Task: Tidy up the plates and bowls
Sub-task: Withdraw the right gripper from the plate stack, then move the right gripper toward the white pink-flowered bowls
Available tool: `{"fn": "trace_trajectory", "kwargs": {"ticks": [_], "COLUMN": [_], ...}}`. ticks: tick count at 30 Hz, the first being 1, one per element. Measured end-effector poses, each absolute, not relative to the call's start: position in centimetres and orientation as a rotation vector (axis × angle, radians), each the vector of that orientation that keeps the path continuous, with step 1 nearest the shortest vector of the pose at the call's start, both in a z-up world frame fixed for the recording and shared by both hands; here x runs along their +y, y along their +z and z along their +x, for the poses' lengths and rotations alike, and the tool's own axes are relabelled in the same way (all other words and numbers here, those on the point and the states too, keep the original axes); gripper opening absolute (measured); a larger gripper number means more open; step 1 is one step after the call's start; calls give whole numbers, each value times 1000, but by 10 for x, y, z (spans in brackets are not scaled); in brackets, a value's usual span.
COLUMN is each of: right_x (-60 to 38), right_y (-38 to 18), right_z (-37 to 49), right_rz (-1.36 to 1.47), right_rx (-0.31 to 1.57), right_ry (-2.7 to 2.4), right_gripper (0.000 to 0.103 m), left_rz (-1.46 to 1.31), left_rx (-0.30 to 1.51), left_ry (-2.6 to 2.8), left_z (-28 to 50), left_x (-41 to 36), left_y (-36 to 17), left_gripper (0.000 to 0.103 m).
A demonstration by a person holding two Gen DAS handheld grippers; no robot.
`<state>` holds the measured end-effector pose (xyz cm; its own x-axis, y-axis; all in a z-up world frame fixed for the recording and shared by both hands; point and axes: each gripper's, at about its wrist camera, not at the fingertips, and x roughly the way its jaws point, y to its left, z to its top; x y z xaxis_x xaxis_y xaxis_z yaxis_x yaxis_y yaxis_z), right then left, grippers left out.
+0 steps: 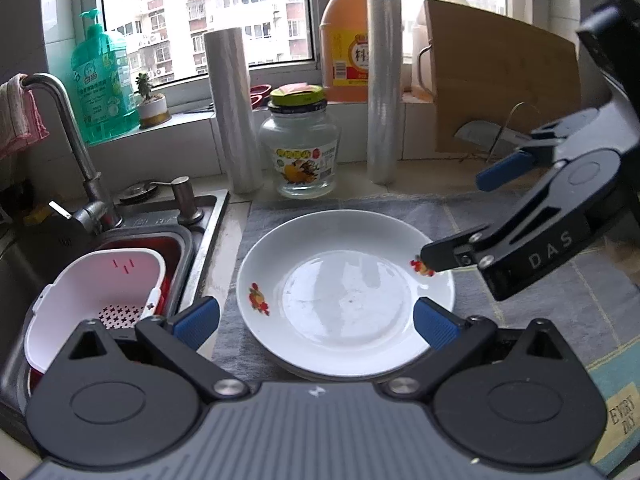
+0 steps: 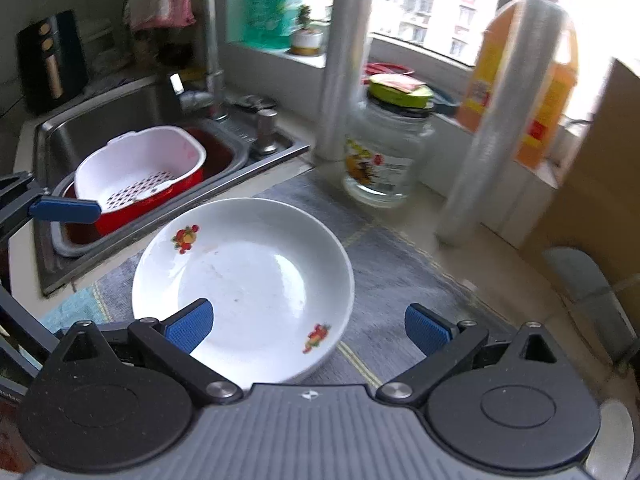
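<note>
The bench (image 1: 420, 196) runs under a window, with a grey cloth mat (image 1: 540, 304) spread over it and a steel sink (image 1: 208, 232) to its left. In the sink a white strainer basket (image 1: 100, 288) sits inside a red tub (image 1: 176, 248). Leaning by the window is a wooden cutting board (image 1: 500, 76), and next to it a big orange jug (image 1: 346, 44) whose yellow label carries Chinese characters too small to read. A green soap bottle (image 1: 104, 84) stands on the sill, its label also unreadable.

On the mat lies the white plate (image 1: 344, 296), printed with small red fruit motifs on its rim; another rim seems to show beneath it. Behind it two rolls of plastic wrap (image 1: 232, 112) flank a clear glass jar (image 1: 300, 148) with a yellow-green lid and a fruit picture label.

The right gripper (image 1: 452, 220), marked "DAS" on its arm, hovers over the plate's right edge, fingers spread wide and empty. The left gripper (image 1: 316, 322) sits low at the plate's near edge, its blue fingers (image 1: 436, 328) likewise spread to either side, holding nothing. At the mat's corner the words "EVERY DAY" are printed.
</note>
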<state>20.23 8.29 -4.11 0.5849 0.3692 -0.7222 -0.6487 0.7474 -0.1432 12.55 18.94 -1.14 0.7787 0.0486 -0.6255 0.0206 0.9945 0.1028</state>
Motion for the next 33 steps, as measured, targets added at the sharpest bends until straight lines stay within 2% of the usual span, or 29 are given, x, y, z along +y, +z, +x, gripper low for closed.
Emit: {"fn": "trace_trajectory", "kwargs": {"ticks": [12,33], "right_x": [4,-246], "right_y": [-47,-50], "right_z": [153,105], "right_rz": [-302,-52], "right_rx": [705,742], "right_ry": [418,120], "right_gripper": [103,103], "left_rz": [102,195], "left_rx": [676,718], "left_ry": [-131,-548], "left_z": [122,141], "left_x": [144,-80], "left_y": [-21,-51], "left_gripper": [102,102]}}
